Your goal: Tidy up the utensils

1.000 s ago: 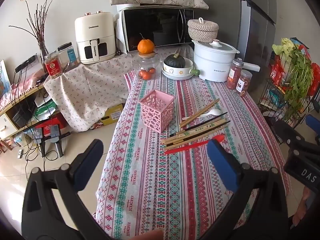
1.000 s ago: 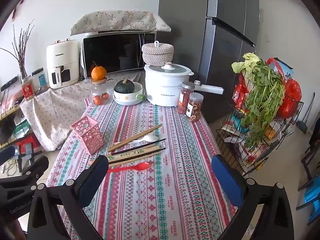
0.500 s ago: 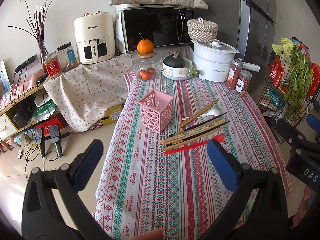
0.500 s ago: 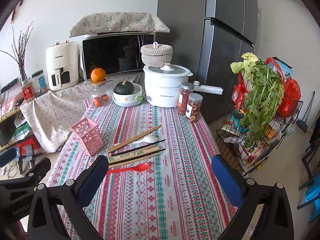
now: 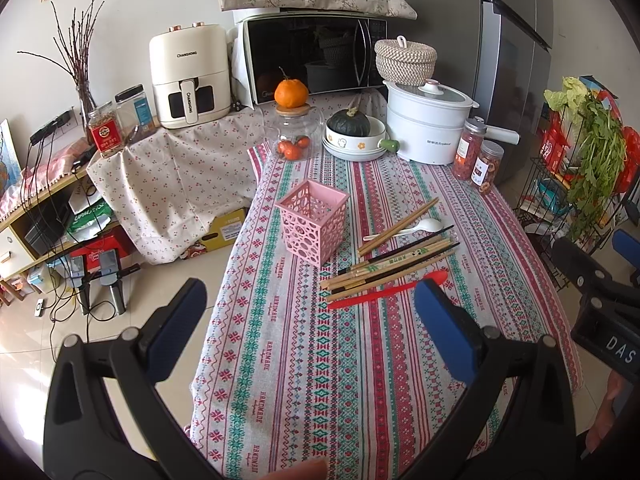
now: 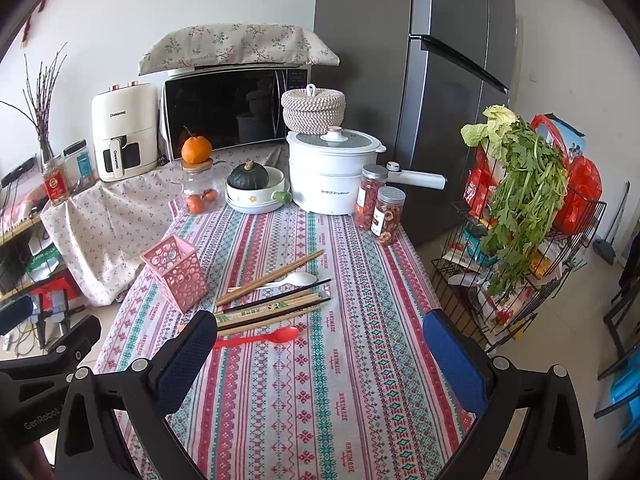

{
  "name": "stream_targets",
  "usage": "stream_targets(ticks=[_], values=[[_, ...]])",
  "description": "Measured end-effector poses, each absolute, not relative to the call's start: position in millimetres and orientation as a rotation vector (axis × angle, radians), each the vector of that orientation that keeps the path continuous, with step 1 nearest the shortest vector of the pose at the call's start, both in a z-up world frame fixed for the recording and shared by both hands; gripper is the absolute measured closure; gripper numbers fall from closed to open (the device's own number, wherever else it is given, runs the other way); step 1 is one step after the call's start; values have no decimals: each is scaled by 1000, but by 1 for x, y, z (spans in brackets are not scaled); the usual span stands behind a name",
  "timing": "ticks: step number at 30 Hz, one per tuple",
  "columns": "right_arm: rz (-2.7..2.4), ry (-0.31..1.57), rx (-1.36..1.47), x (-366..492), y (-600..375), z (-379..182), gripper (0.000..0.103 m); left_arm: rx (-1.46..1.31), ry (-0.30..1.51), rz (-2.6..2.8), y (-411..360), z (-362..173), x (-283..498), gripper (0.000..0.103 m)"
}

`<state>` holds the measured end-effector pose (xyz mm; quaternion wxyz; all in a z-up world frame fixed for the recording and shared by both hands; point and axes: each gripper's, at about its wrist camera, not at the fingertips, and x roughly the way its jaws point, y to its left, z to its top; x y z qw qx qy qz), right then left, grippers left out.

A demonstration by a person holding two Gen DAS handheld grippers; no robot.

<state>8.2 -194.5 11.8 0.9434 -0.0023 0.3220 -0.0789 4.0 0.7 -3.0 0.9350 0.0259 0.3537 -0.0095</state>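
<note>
Wooden and black chopsticks (image 5: pixel 394 258) are seen loosely piled beside a pink perforated holder (image 5: pixel 314 222). A red spoon (image 5: pixel 386 290) lies nearest; both the left gripper (image 5: pixel 310 312) and the right gripper (image 6: pixel 320 344) are held wide apart, empty

We stand in a home kitchen: microwave (image 6: pixel 236 114), air fryer (image 6: pixel 124 132), fridge (image 6: pixel 440 80), cooking pot (image 6: pixel 332 172), vegetable rack (image 6: pixel 520 264).

"CHANGHONG" marks the air fryer (image 5: pixel 188 76); "HANDMADE" repeats along the tablecloth (image 5: pixel 280 360).
</note>
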Motion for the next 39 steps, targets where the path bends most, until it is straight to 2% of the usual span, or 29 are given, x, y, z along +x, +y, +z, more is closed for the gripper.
stream_targets(ticks=[39], values=[[-161, 658, 0, 8, -195, 12, 0, 50, 723, -22, -1, -2, 4, 0]])
